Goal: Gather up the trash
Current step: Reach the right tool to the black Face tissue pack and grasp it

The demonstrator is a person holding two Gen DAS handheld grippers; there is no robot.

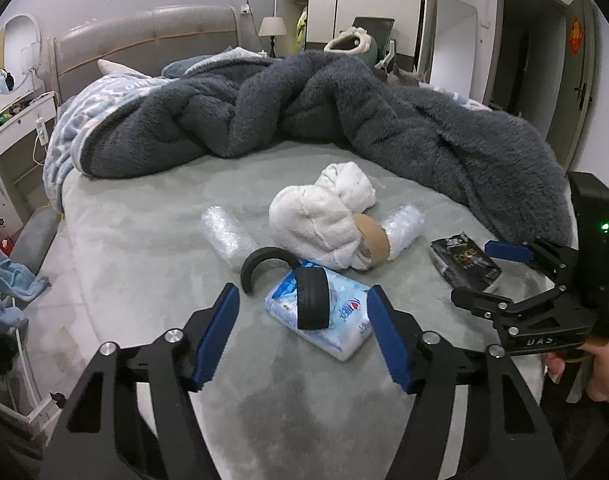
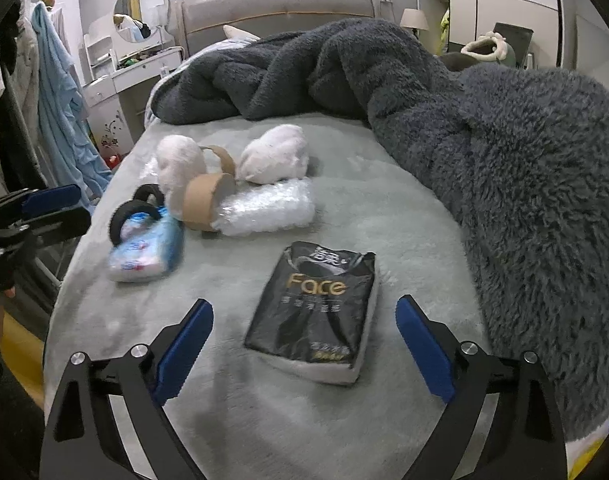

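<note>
Blue tissue pack (image 1: 324,312) lay on the grey-green bed sheet (image 1: 144,248), straight ahead of the left gripper (image 1: 304,332) and framed between its blue pads, long axis running diagonally away to the left. Black curved piece (image 1: 313,298) rested on top of pack, a second black arc (image 1: 260,264) just beside it. Left jaws partly open, nothing gripped, pads apart from the pack on both sides. Black "Face" tissue pack (image 2: 316,312) lay flat ahead of the right gripper (image 2: 304,356), long axis roughly along the pointing line; jaws wide open, empty, wider than the pack. Each hand was nearer its own pack; the two lay well apart. Behind: white fluffy bundle (image 1: 324,228), cardboard tape core (image 1: 374,238), two bubble-wrap rolls (image 1: 228,236), dark blanket (image 1: 344,112) heaped further back. Likely next: left lowers and closes across the blue pack's short side.
</note>
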